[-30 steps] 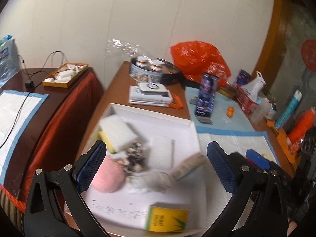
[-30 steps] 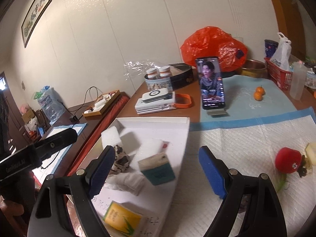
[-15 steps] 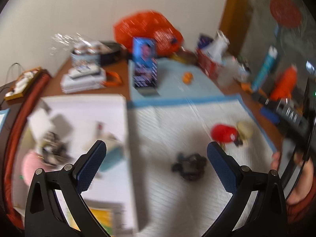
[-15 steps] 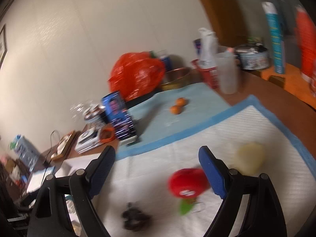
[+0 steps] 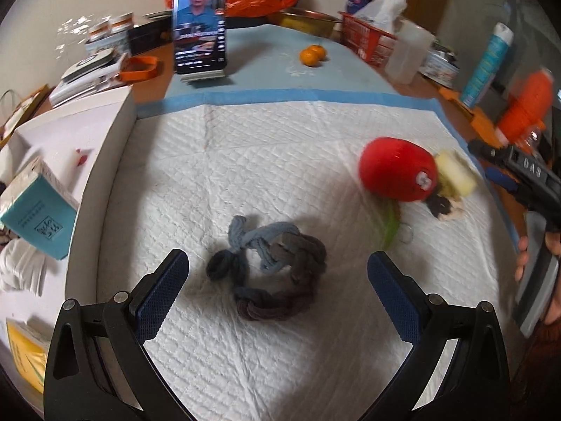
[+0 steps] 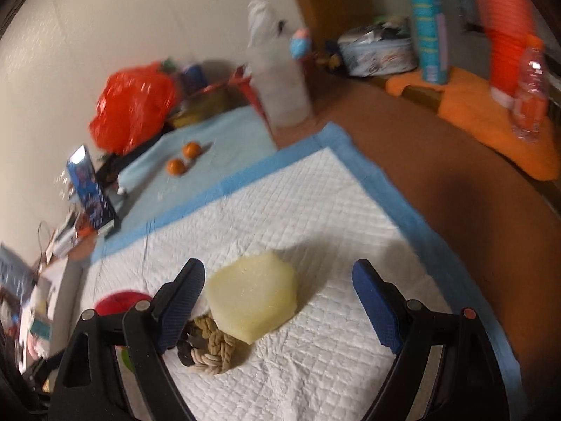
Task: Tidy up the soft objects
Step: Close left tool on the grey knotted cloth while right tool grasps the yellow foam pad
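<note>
My left gripper (image 5: 277,287) is open and hangs just above a grey-blue knotted rope toy (image 5: 270,273) on the white quilted pad (image 5: 280,161). A red plush (image 5: 398,170) and a pale yellow hexagonal sponge (image 5: 455,172) lie to its right. My right gripper (image 6: 278,301) is open, its jaws either side of the yellow sponge (image 6: 252,300), with a beige knotted rope (image 6: 210,347) beside its left finger. The red plush (image 6: 119,301) shows behind that finger. The right gripper's body also shows at the left wrist view's right edge (image 5: 522,172).
A white tray (image 5: 115,147) on the left holds a teal box (image 5: 38,217), white cloth and a yellow box. A phone on a stand (image 5: 200,24), two oranges (image 5: 312,56), a red bag, bottles and a basket stand at the back.
Both grippers swung right from the white tray to the quilted pad and came down lower. The left is now over the grey rope toy, the right around the yellow sponge.
</note>
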Motion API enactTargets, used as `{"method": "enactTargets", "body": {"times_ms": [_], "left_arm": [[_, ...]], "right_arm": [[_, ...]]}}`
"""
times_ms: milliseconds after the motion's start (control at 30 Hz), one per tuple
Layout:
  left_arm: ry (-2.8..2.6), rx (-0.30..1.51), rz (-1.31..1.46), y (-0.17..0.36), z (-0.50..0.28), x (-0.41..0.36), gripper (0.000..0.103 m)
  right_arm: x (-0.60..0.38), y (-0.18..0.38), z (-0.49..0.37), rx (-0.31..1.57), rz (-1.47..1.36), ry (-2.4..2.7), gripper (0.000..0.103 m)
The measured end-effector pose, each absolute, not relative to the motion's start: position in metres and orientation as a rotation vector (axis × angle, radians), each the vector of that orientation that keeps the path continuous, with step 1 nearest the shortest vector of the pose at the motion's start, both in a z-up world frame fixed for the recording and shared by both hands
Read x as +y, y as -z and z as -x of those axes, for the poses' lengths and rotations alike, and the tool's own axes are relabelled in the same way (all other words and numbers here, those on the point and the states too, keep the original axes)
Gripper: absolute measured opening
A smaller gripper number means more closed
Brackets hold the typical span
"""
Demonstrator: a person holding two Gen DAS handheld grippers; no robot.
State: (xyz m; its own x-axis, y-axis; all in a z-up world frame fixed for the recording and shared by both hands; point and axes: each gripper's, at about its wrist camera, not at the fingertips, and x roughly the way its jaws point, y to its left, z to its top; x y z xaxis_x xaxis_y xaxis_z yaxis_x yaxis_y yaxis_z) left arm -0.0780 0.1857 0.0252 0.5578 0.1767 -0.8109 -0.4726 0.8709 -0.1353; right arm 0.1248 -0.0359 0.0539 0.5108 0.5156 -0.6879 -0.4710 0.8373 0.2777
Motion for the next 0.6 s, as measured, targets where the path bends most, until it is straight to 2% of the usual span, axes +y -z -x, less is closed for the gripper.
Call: {"method": "enactTargets", "body": {"times_ms": [200,267,300,333,367,433,600], "left_arm": [[-0.461,0.905,0.360,-0.018,0.068,0.186,0.103],[-0.472,0.895,0.358,-0.017,0.069,0.185,0.098],[-0.475,0.889,0.361,-0.017,0.070,0.186,0.084],[-0.471,0.893,0.366,-0.016,0.071,0.186,0.062],[-0.472,0.897,0.367,-0.015,0.071,0.188,0.054],[-0.464,0.883,0.371,-0.017,0.074,0.190,0.033],[-0.453,0.832,0.381,-0.031,0.082,0.191,0.028]], "right_arm": [[-0.003,-0.036,-0.126,0.893,0.033,-0.690,0.087],[0.004,-0.030,-0.128,0.904,0.070,-0.696,0.086],[0.003,-0.028,-0.129,0.910,0.069,-0.699,0.086],[0.000,-0.026,-0.131,0.918,0.043,-0.710,0.081],[-0.002,-0.026,-0.133,0.923,0.027,-0.713,0.066],[-0.006,-0.026,-0.136,0.924,0.032,-0.719,0.064],[-0.018,-0.041,-0.133,0.866,-0.009,-0.725,0.061]]}}
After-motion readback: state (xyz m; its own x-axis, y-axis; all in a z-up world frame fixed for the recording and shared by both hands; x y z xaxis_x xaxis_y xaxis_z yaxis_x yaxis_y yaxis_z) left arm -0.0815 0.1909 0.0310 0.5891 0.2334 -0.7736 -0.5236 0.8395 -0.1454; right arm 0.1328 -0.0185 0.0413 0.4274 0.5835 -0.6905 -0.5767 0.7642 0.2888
